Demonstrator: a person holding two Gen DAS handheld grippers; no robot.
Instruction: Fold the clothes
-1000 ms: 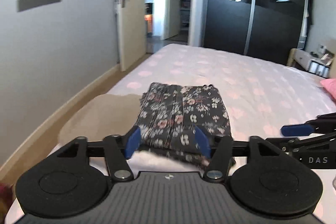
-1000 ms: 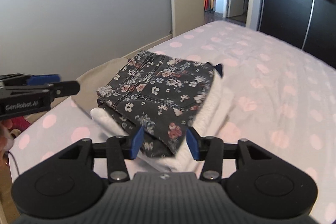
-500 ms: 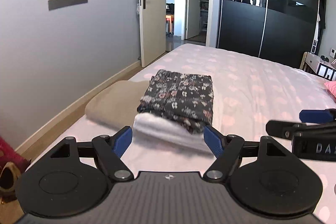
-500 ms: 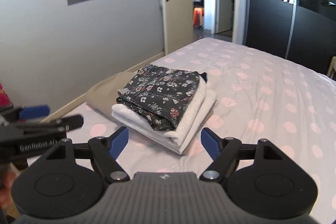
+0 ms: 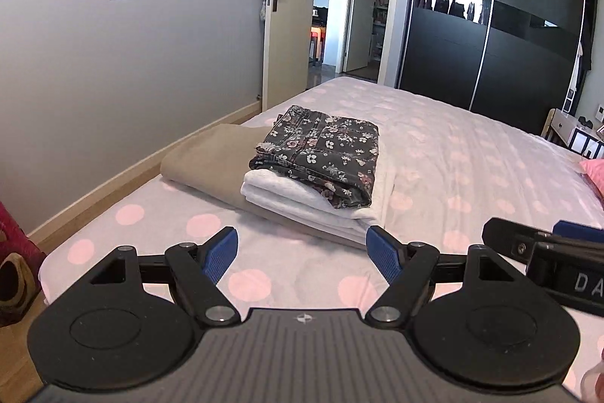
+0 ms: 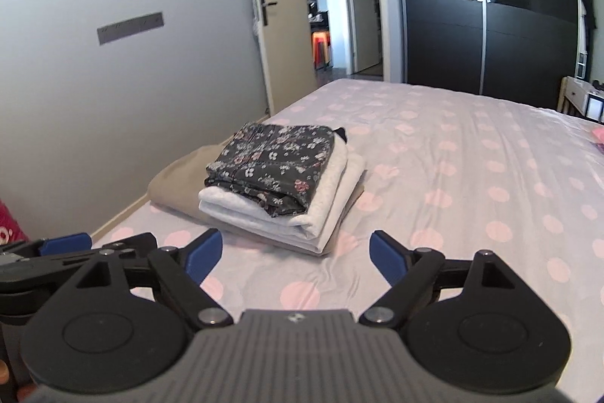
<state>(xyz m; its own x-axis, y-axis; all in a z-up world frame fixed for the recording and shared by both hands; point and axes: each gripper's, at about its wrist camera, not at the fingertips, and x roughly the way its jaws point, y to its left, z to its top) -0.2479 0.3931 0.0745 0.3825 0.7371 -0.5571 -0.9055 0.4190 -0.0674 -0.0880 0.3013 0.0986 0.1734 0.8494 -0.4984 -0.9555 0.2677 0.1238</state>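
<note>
So the left gripper has its blue pads spread wide with nothing between them, just polka-dot bedspread underneath. Straight ahead of it, a bit off, sits the folded floral jeans on top of a folded white towel, tan blanket below. The right gripper has just been opening, gaping and empty, the stack ahead, slightly left.

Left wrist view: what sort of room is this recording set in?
A home bedroom, most likely: a bed with a pink-dotted cover, a dark sliding-door wardrobe, and a stack of folded clothes on the bed.
</note>
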